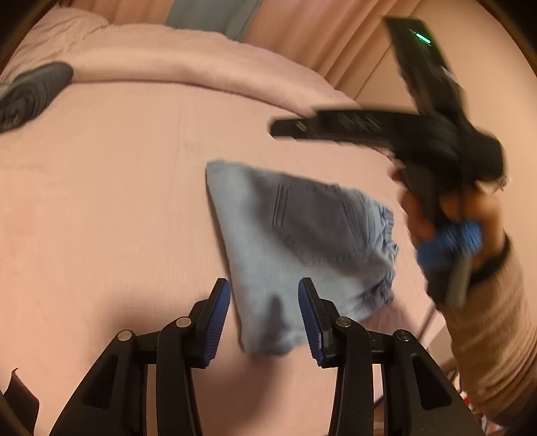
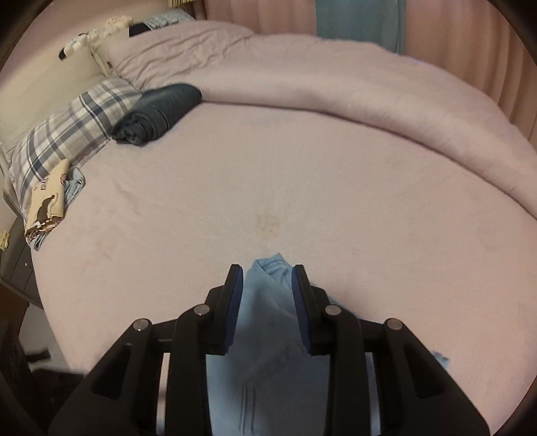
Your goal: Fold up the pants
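From the left wrist view, the bed (image 1: 117,201) fills nearly everything, a pale pink sheet stretched flat, with a rumpled duvet (image 1: 188,63) banked along its far side and curtains (image 1: 302,30) behind that. A dark folded bundle (image 1: 30,94) lies at the bed's far left edge, cut off by the frame. The pants (image 1: 302,241), light blue and folded small, hang above the bed towards its right side, blurred with motion. The left gripper (image 1: 265,318) stands part open; the lower corner of the pants shows between its pads without either pad pressing on it. The right gripper (image 1: 446,241) is a smear at the pants' right edge, held in a hand (image 1: 436,208) with a striped sleeve (image 1: 490,322); its grip cannot be made out here.

From the right wrist view, the same bed (image 2: 302,184) spreads out, duvet (image 2: 335,77) along the far side, the dark bundle (image 2: 157,114) at far left beside a plaid pillow (image 2: 67,141). A small printed cloth (image 2: 47,204) lies at the bed's left edge. The right gripper (image 2: 266,308) is narrowly parted and clamps the pants (image 2: 265,335), which bunch between its pads and drop out of sight below.
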Action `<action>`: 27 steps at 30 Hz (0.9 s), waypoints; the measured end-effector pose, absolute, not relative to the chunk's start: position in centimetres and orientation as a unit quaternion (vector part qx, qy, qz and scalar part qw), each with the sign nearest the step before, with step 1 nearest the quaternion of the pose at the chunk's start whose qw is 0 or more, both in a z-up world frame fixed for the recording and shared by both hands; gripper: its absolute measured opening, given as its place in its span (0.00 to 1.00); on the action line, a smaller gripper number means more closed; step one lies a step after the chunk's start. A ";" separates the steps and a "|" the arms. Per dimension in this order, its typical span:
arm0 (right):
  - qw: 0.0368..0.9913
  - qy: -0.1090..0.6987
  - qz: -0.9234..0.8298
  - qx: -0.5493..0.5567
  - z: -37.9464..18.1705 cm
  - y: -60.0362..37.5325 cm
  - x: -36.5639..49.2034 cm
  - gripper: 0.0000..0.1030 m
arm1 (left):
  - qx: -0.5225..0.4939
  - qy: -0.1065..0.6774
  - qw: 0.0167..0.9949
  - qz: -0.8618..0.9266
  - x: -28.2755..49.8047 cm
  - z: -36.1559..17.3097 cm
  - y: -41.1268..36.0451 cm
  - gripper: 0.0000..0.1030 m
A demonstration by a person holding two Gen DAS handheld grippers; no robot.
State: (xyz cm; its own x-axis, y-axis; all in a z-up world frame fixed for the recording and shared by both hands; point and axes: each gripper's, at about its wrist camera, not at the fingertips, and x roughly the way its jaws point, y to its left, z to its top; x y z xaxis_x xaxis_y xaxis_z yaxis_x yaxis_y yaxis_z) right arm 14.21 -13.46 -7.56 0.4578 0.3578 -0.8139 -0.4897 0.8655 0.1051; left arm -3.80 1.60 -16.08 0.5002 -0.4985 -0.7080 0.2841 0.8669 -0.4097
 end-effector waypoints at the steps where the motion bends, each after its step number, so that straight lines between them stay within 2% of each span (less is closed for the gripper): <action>1: 0.853 0.454 0.249 -0.070 -7.2 -13.9 13.8 0.29 | -0.115 0.440 0.861 -0.228 -3.4 -15.7 1.2 0.39; 9: 0.863 0.445 0.236 -0.051 -6.6 -18.4 9.4 0.34 | -0.068 0.436 0.866 -0.236 -0.8 -15.4 -2.1 0.40; 17: 0.858 0.475 0.193 -0.037 -9.4 -23.2 5.9 0.35 | 0.018 0.461 0.858 -0.227 0.9 -18.4 -6.5 0.41; 23: 0.824 0.530 0.198 -0.022 -13.4 -24.3 5.0 0.34 | 0.031 0.480 0.848 -0.224 1.1 -19.2 -6.8 0.43; 27: 0.826 0.528 0.196 -0.020 -14.1 -23.9 5.2 0.35 | 0.030 0.483 0.845 -0.228 1.2 -18.6 -6.6 0.43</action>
